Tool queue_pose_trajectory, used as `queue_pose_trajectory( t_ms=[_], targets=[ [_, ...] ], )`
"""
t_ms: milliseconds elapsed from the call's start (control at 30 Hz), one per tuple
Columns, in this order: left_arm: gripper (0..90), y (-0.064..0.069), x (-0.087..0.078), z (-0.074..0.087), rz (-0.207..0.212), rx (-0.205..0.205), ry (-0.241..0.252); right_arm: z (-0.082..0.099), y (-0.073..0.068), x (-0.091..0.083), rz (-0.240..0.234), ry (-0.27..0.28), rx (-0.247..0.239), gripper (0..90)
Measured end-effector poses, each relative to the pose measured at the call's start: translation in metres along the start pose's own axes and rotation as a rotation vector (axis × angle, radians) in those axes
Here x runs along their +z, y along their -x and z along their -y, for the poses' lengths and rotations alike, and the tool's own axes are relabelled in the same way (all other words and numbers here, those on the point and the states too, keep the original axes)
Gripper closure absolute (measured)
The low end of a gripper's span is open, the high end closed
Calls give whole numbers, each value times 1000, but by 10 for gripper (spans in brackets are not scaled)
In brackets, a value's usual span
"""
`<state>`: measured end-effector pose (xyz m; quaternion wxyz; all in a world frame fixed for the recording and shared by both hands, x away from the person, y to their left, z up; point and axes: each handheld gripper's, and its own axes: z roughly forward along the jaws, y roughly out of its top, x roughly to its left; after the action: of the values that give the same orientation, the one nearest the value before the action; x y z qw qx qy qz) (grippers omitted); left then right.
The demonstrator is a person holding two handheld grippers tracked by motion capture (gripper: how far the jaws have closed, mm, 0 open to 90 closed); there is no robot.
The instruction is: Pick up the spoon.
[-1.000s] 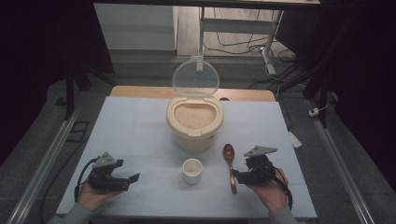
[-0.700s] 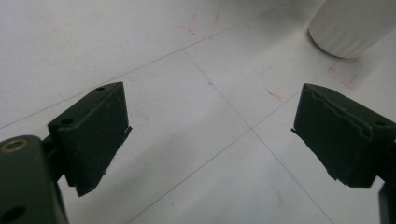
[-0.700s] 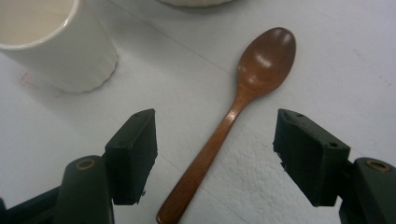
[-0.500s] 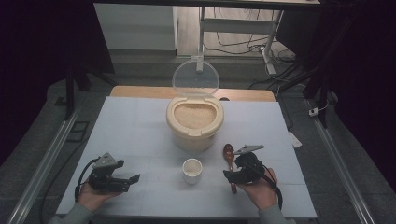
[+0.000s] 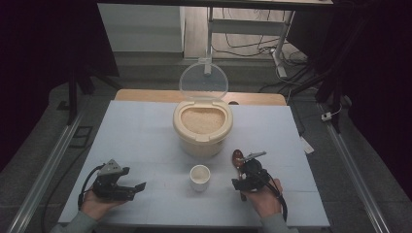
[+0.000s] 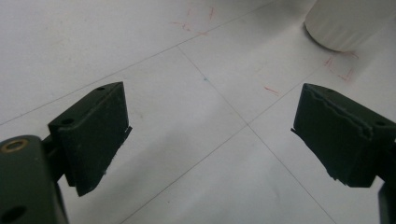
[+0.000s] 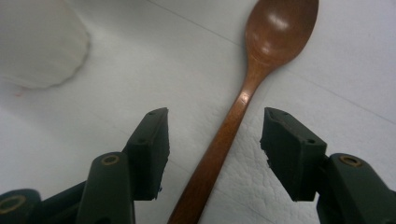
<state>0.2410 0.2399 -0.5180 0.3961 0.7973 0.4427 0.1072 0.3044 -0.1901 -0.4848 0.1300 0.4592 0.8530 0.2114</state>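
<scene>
right tool (image 7: 215, 140) closing around wooden spoon (image 7: 243, 102) handle near counter's front edge, pads not touching yet; thin handle could roll out. left tool (image 6: 210, 140) wide open, empty.

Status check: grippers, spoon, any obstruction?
Right gripper astride spoon handle, jaws just been closing, pads not touching. Left gripper open over bare table. Spoon flat on table. Nothing in the way.

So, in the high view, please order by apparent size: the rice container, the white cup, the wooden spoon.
1. Rice container, clearly the largest.
2. and 3. White cup and wooden spoon: unsure. The right claw covers most of the spoon's handle, so its full length cannot be compared with the cup.
</scene>
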Motion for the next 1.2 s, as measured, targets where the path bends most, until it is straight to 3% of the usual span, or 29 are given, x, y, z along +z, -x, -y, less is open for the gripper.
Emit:
queue_pose_trajectory(
  t_ms=[533,733,833,967,1200],
  targets=[
    [100,0,2,1,-3,-4,-5,2,2,18,39,-75,70,638],
    [100,0,2,2,-4,-2,-10,2,4,18,67,-71,106,767],
    [100,0,2,3,-5,-1,-11,2,5,18,71,-72,119,786],
    [100,-1,2,4,-8,-8,-8,0,3,18,86,-87,111,794],
    [100,-1,1,4,-11,-4,-7,-1,2,18,95,-86,42,802]
  ],
)
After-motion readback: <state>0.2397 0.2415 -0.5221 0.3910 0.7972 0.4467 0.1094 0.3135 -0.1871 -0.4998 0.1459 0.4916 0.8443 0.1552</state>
